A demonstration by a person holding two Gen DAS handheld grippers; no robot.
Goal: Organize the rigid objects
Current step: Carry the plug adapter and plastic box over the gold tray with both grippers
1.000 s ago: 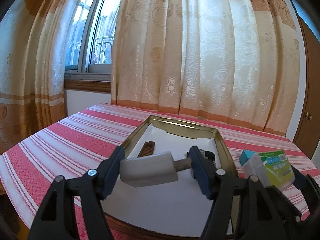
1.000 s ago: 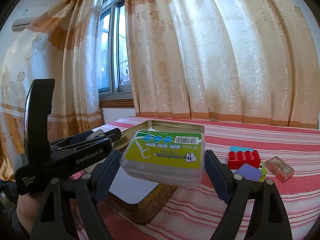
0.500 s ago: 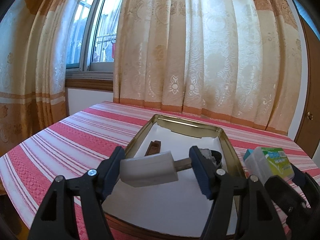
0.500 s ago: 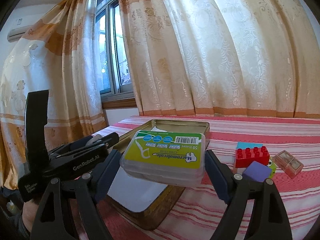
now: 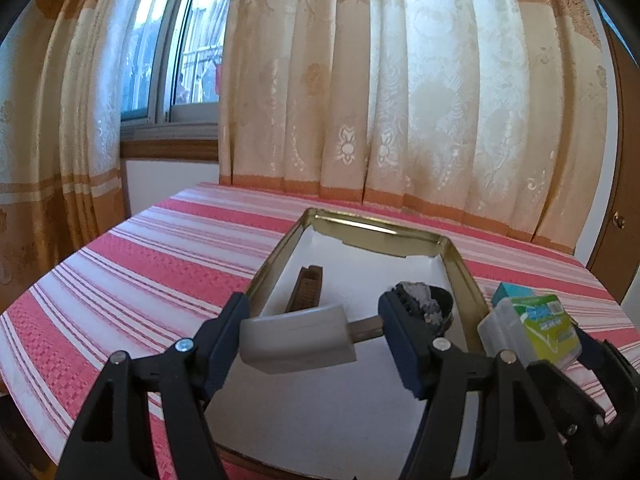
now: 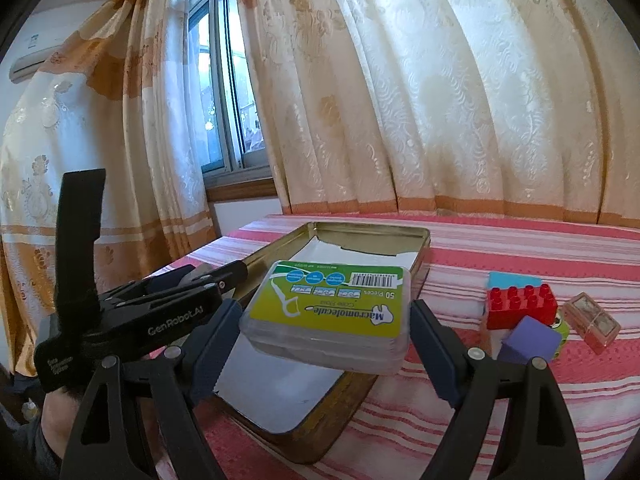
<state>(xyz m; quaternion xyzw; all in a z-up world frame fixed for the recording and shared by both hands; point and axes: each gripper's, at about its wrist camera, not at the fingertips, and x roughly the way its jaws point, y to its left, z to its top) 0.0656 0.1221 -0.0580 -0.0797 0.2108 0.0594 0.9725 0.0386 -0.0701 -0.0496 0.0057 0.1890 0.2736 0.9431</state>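
1. Left gripper (image 5: 314,336) is clamped across a white plug-like block (image 5: 298,340) with a brown prong at one end, held level above the near half of the gold tin tray (image 5: 466,276); judged, the height lets it clear the rim before being set inside.
2. Right gripper (image 6: 326,340) grips a clear floss-pick box (image 6: 332,312) by its two short sides, label up, hanging over the tray's right rim (image 6: 360,392). Carrying it flat probably means it can be laid straight onto the white paper liner (image 5: 320,412).
3. Both loads are poised over the same tray, so the tray appears to be the collecting place.
4. Already in the tray, in the left wrist view: one dark brown ridged bar (image 5: 306,286) and one grey-black lump (image 5: 424,304), lying apart.
5. Waiting on the striped tablecloth (image 6: 520,248), well right of the tray: one red stud brick (image 6: 520,306), one purple cube (image 6: 530,344), one light-blue piece (image 6: 514,280), one small pink clear case (image 6: 592,322), plus a green item mostly hidden behind the cube.
6. Count: two held, two stowed, at least five outside.
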